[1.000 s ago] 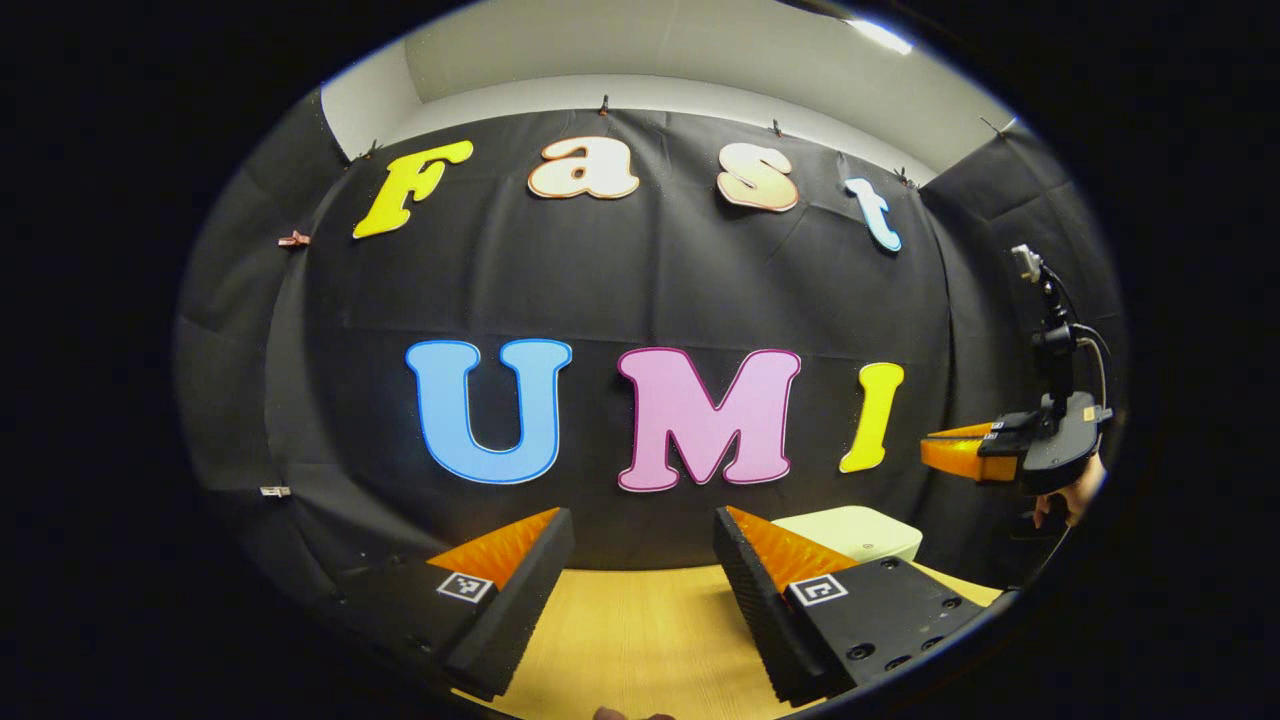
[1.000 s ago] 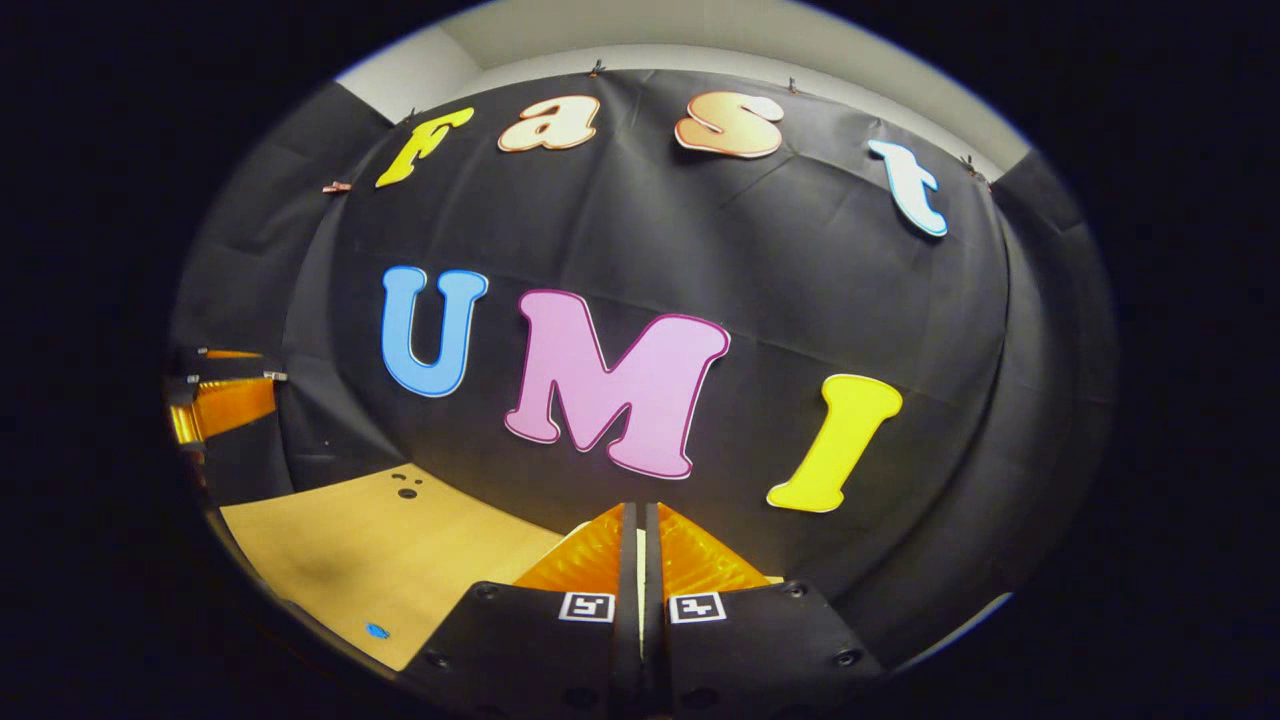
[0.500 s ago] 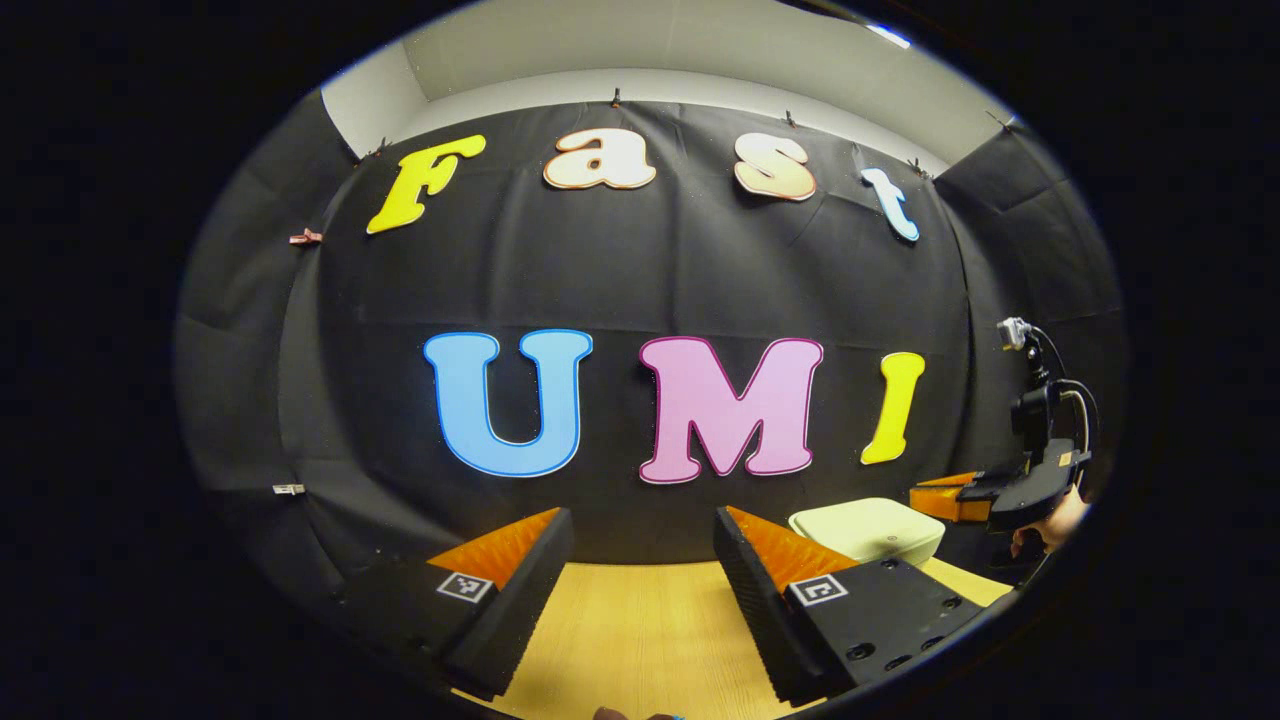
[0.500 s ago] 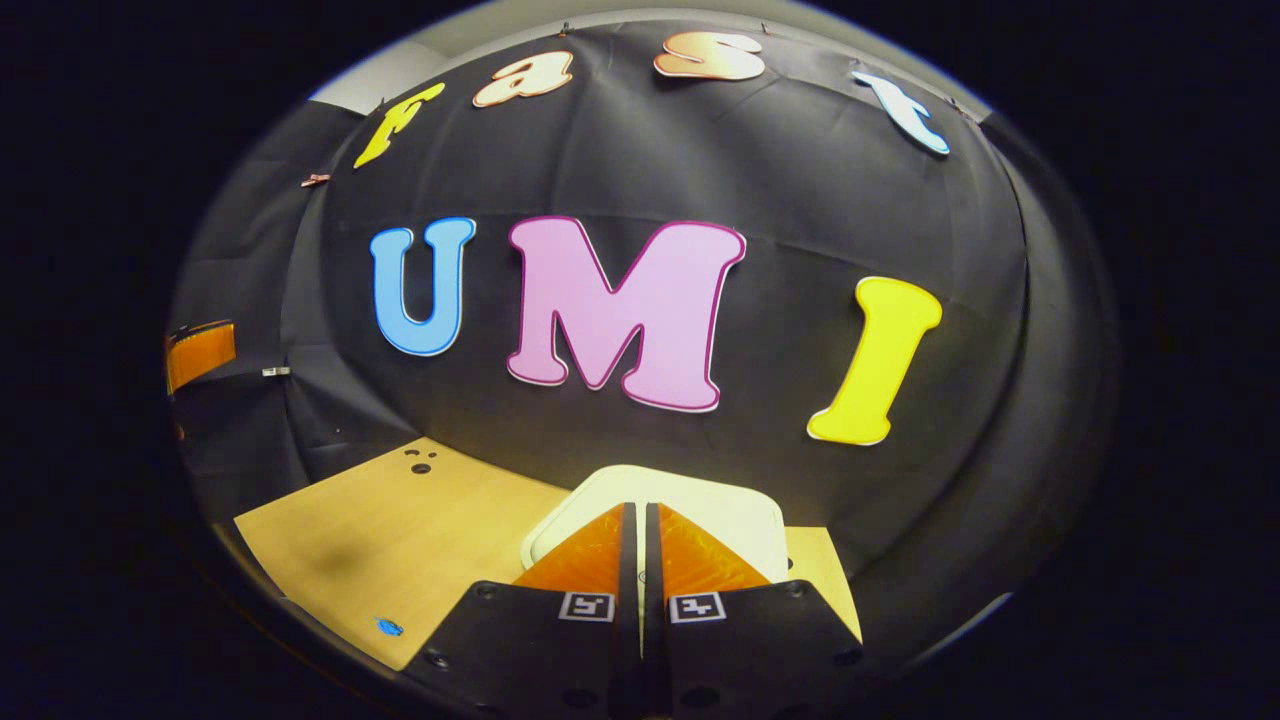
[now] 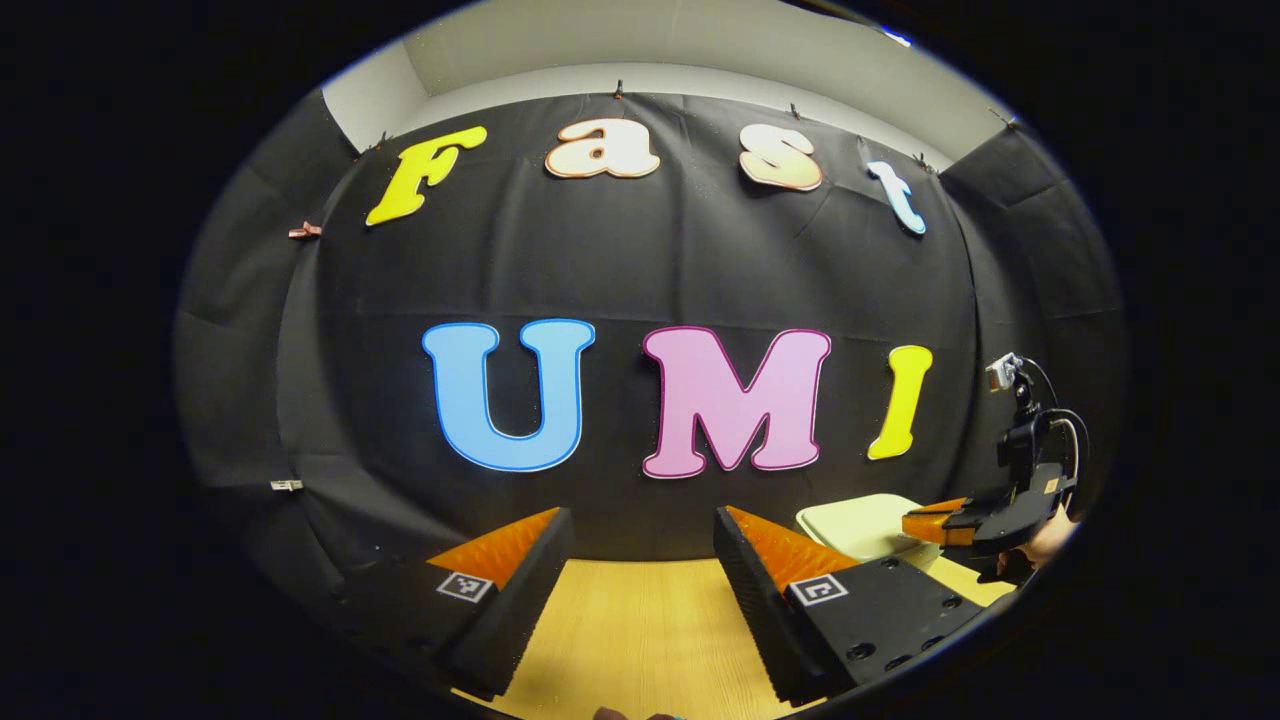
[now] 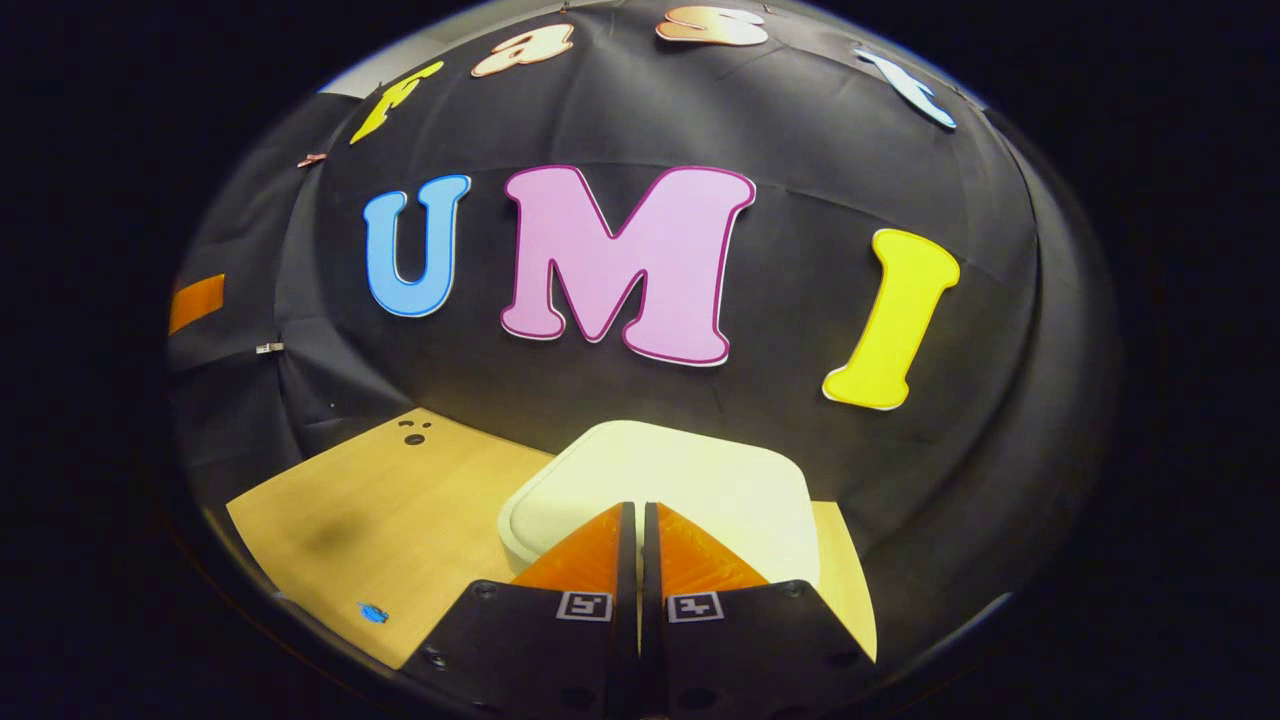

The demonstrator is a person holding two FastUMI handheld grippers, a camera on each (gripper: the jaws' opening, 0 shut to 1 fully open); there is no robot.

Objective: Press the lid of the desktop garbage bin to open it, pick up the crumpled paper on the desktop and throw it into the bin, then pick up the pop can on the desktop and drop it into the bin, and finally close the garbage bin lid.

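Observation:
The cream-white garbage bin [image 6: 670,475] stands with its lid down at the back of the wooden table [image 6: 400,520], close to the cloth wall. My right gripper [image 6: 637,510] is shut with nothing between its fingers, its tips over the near edge of the lid; whether they touch it I cannot tell. In the left gripper view the bin [image 5: 860,525] sits low right, and the right gripper [image 5: 915,525] reaches over its right side, held by a hand [image 5: 1045,545]. My left gripper [image 5: 640,525] hangs open over the table [image 5: 640,630], left of the bin, holding nothing.
A small blue mark [image 6: 372,612] lies on the table near its front left edge, and a few dark holes [image 6: 412,432] sit at its far left corner. The black cloth wall rises directly behind the bin.
My right gripper has come down and forward, from well above the bin to its lid, staying shut. The left gripper has hardly moved.

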